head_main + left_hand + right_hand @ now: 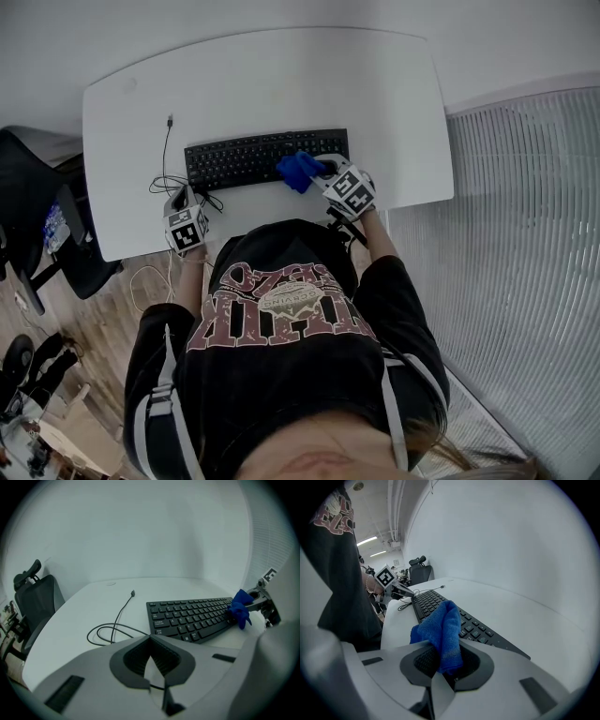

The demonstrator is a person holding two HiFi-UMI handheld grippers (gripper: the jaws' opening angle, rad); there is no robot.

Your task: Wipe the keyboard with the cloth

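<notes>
A black keyboard [253, 159] lies across the middle of the white table [281, 84]. My right gripper [325, 170] is at its right end, shut on a blue cloth [299, 171] that rests on the right-hand keys. In the right gripper view the cloth [440, 630] bunches up out of the jaws, over the keyboard [476, 630]. My left gripper [181, 195] hovers at the table's front edge, left of the keyboard, with jaws shut and empty. In the left gripper view, the keyboard [192, 618], the cloth [240, 609] and the right gripper [253, 605] lie ahead.
The keyboard's black cable [167, 155] loops on the table left of the keyboard, close to my left gripper [150, 639]. A black office chair [37, 216] stands left of the table. A ribbed white surface [525, 244] fills the right side.
</notes>
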